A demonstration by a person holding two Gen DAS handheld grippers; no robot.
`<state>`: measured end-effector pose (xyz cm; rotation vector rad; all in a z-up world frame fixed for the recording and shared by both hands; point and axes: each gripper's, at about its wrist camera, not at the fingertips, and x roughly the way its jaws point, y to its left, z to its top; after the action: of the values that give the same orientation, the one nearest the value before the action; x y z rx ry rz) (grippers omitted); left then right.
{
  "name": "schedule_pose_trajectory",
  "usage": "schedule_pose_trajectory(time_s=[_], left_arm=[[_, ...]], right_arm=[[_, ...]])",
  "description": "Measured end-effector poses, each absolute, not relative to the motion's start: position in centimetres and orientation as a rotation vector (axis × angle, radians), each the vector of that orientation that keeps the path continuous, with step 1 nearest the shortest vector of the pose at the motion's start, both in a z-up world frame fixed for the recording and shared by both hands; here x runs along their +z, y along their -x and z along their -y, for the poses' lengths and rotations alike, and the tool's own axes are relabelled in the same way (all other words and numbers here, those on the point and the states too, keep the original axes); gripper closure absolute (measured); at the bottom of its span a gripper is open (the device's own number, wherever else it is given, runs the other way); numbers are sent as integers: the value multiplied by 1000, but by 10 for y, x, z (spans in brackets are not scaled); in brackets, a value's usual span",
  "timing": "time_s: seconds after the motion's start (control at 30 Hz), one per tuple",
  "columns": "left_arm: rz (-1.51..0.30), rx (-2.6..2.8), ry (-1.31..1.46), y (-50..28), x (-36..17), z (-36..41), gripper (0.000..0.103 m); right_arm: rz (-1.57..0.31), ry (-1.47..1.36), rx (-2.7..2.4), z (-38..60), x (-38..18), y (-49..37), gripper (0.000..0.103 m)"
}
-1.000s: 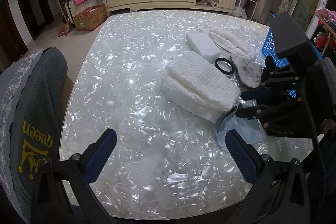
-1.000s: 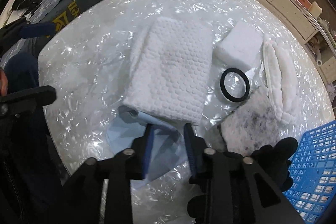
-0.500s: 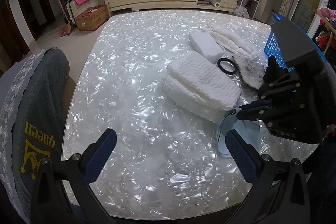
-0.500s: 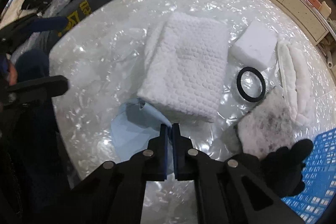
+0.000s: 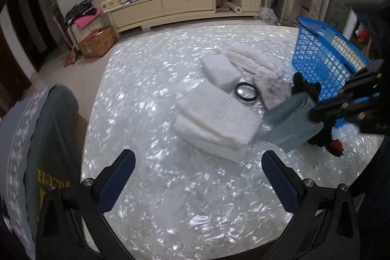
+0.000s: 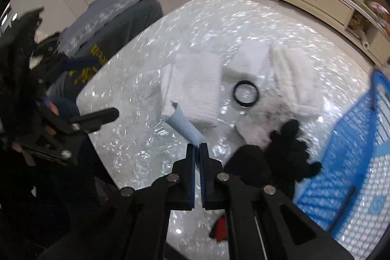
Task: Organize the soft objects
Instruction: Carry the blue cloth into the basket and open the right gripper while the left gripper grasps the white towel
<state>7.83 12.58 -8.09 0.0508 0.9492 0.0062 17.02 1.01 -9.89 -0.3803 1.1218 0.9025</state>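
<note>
My right gripper [image 6: 197,147] is shut on a light blue cloth [image 6: 183,126] and holds it lifted off the table; the cloth also shows in the left wrist view [image 5: 290,121], hanging from the right gripper [image 5: 314,113]. My left gripper [image 5: 197,171] is open and empty above the near part of the table. A folded white waffle towel [image 5: 217,123] lies mid-table. Behind it lie a white sponge block [image 5: 220,70], a fluffy white cloth [image 5: 256,59], a speckled grey-white cloth [image 5: 274,87] and a black ring [image 5: 246,92]. A black soft item [image 6: 287,145] lies beside the basket.
A blue plastic basket [image 5: 324,57] stands at the table's right edge. A chair with a grey cover [image 5: 46,138] is at the left edge. A small red item [image 6: 220,229] lies near the front edge. A cream sideboard [image 5: 170,9] stands beyond the pearly table [image 5: 151,79].
My right gripper closed on the blue cloth, then lifted it up and to the right, pulling it from under the waffle towel. The left gripper stayed open and tilted upward slightly.
</note>
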Motion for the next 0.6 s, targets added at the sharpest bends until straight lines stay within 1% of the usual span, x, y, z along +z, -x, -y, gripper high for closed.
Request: schedule_pose_trajectory(time_s=[0.23, 0.37, 0.6], left_arm=[[-1008, 36, -11, -113, -87, -121, 0], [-1036, 41, 134, -127, -100, -134, 0], [-1130, 108, 160, -150, -127, -139, 0]], right_arm=[[-1086, 250, 791, 48, -61, -185, 100], [-1069, 188, 740, 77, -49, -191, 100], [-1069, 51, 628, 128, -42, -210, 100]])
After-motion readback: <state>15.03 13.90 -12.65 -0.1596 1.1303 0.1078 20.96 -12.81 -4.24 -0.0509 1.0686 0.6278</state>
